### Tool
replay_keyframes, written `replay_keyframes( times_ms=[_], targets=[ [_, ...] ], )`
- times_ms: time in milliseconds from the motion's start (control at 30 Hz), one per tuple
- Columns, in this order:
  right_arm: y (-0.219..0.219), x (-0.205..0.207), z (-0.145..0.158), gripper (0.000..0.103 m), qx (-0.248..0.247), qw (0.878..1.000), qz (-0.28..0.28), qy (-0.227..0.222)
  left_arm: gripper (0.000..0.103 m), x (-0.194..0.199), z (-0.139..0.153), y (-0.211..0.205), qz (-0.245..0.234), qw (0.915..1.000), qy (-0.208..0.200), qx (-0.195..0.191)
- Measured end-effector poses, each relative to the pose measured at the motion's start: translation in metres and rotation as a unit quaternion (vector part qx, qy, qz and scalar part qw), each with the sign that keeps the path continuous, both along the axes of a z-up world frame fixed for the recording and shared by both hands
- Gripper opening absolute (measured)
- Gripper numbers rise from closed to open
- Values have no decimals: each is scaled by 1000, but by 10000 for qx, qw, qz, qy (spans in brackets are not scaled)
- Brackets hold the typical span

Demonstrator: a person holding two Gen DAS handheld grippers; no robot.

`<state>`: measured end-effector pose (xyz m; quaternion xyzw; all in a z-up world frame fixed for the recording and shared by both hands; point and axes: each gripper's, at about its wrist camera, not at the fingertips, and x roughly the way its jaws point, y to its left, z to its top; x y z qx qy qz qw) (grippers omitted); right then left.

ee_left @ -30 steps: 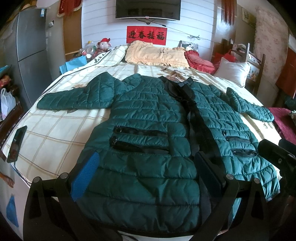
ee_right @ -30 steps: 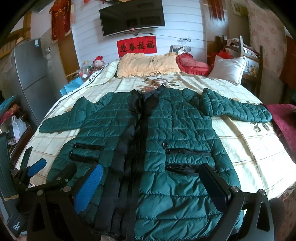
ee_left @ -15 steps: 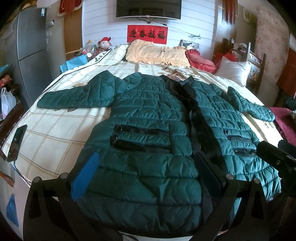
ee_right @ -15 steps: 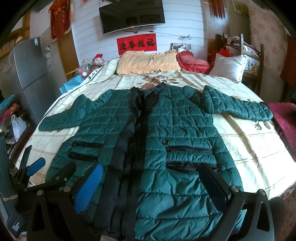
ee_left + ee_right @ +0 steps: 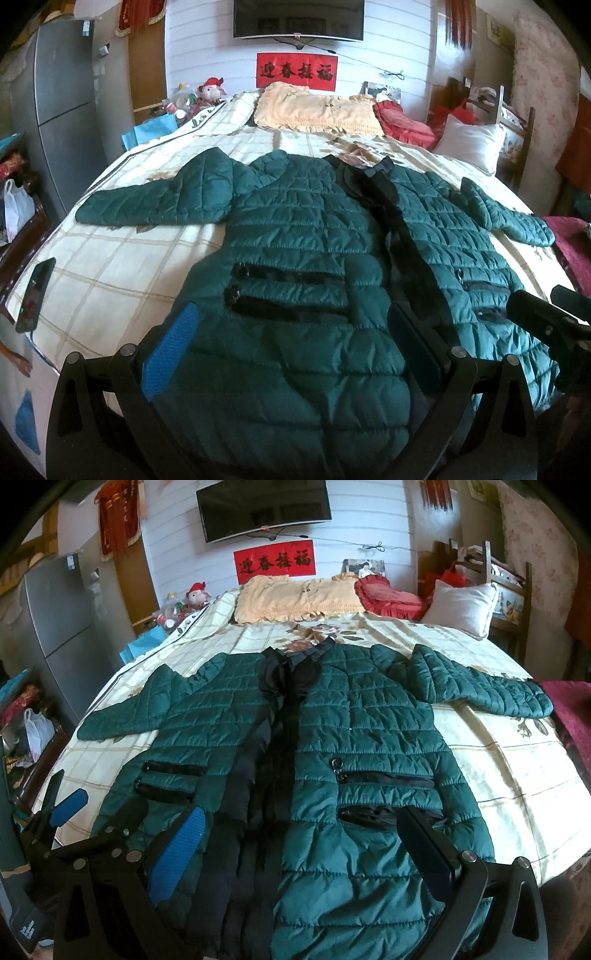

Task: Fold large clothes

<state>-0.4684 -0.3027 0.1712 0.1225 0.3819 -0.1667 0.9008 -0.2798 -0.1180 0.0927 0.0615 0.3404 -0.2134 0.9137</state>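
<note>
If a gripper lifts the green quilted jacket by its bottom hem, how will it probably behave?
The jacket would probably sag and drape: it lies limp on the bed. Its puffy quilting suggests it is light for its size. The shiny fabric may be slippery, so a pinch could slide off.

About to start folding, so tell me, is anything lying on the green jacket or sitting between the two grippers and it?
Nothing visible does. The green jacket lies spread flat on the bed with nothing on top, and the left gripper and right gripper are open right over its hem.
</note>
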Motion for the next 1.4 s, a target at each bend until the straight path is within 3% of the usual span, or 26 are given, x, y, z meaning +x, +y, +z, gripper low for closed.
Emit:
replay_keyframes(
  times_ms=[200,667,867,1400],
  targets=[
    [-14,18,3,103,-45,9999,-106,-53,103,20,8,-6,115,9999,-55,21],
    [-52,90,-7,103,77,9998,-185,52,103,102,-2,-1,618,9973,408,-15],
    [-58,122,-19,103,74,9997,-97,206,103,143,-11,22,1067,9921,654,-47],
    [-62,169,-36,103,178,9990,-74,401,103,222,-23,93,2057,9767,544,286]
  ],
)
